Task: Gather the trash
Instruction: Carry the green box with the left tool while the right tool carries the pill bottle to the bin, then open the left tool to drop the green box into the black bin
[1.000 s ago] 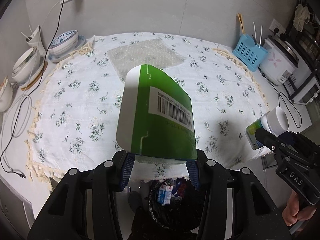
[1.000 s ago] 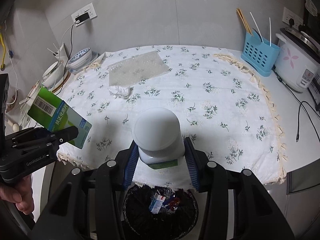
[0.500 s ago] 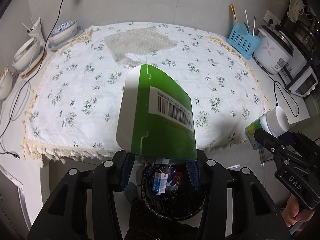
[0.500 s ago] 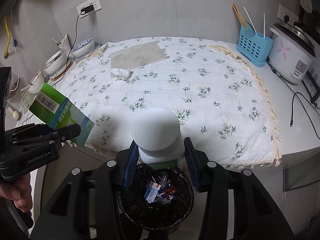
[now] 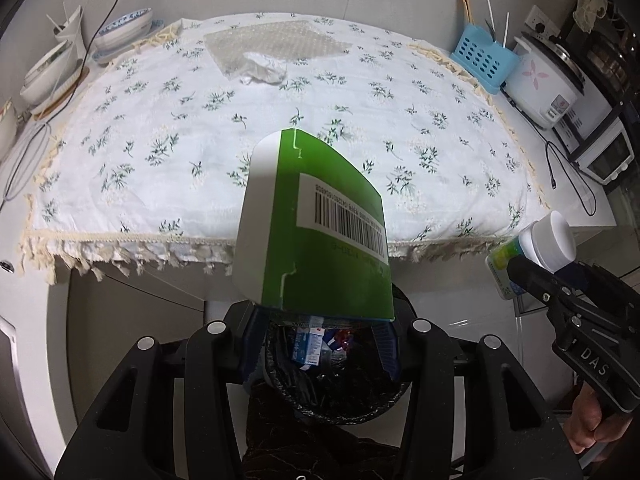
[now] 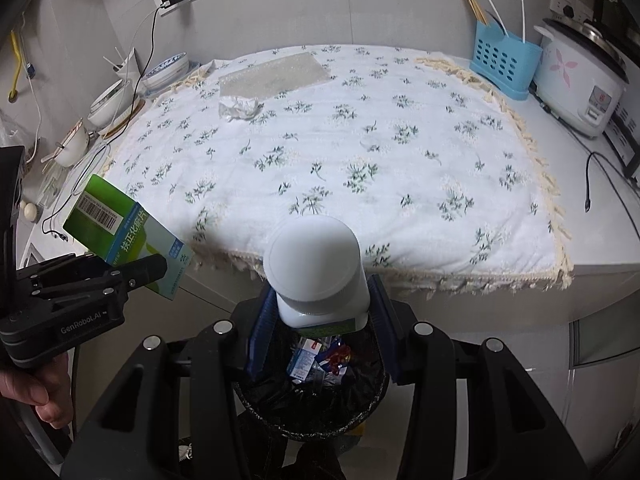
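1. Left wrist view: my left tool (image 5: pixel 318 326) is clamped on the green box (image 5: pixel 320 232), barcode side facing up, just off the front edge of the bench (image 5: pixel 248 152).
2. Below the box sits the black bin (image 5: pixel 340 384) with wrappers inside.
3. At the right edge my right tool (image 5: pixel 532 276) carries the white bottle (image 5: pixel 548 242).
4. A crumpled tissue (image 5: pixel 262 70) and bubble wrap (image 5: pixel 272 42) lie far back on the flowered cloth.
5. Right wrist view: my right tool (image 6: pixel 318 320) is clamped on the white bottle (image 6: pixel 316 268), directly above the bin (image 6: pixel 312 392).
6. My left tool (image 6: pixel 154 270) holds the green box (image 6: pixel 128 236) to the left, beside the bench (image 6: pixel 360 168) edge.
7. The tissue (image 6: pixel 238 107) rests touching the bubble wrap (image 6: pixel 274 74).
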`<act>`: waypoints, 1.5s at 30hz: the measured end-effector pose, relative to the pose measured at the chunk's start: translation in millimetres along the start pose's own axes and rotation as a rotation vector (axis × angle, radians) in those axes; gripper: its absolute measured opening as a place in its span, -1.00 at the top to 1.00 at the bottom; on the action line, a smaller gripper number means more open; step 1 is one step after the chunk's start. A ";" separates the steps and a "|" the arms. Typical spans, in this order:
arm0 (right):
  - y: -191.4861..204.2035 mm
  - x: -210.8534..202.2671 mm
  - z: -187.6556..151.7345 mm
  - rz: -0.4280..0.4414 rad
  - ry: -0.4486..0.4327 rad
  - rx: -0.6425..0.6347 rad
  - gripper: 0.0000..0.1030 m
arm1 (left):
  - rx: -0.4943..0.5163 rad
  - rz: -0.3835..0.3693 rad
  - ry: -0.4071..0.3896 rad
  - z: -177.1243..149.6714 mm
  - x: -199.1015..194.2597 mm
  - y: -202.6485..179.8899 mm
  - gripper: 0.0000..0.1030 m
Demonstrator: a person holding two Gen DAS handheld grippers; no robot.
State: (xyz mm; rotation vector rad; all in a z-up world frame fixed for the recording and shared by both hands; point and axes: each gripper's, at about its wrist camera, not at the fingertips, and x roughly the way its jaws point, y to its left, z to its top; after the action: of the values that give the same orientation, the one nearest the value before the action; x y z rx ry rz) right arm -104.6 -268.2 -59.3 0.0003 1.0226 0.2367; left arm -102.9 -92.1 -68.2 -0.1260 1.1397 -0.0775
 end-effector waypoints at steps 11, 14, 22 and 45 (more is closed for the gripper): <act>-6.5 38.4 -38.8 0.000 0.046 0.014 0.17 | -0.012 0.005 0.036 -27.9 42.7 4.1 0.11; -10.3 49.3 -49.3 0.001 0.065 0.022 0.17 | -0.008 0.006 0.041 -34.4 53.2 4.8 0.11; -15.8 73.0 -69.0 -0.015 0.124 0.028 0.17 | 0.010 0.005 0.082 -52.5 82.4 -0.6 0.11; -44.6 83.2 -92.7 -0.048 0.187 0.107 0.17 | 0.089 -0.027 0.155 -81.1 146.0 -40.1 0.11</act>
State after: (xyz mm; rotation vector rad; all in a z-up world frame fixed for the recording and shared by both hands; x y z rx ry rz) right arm -132.8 -305.5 -183.1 0.0519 1.2190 0.1398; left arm -115.8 -155.0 -227.4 -0.0562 1.2872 -0.1639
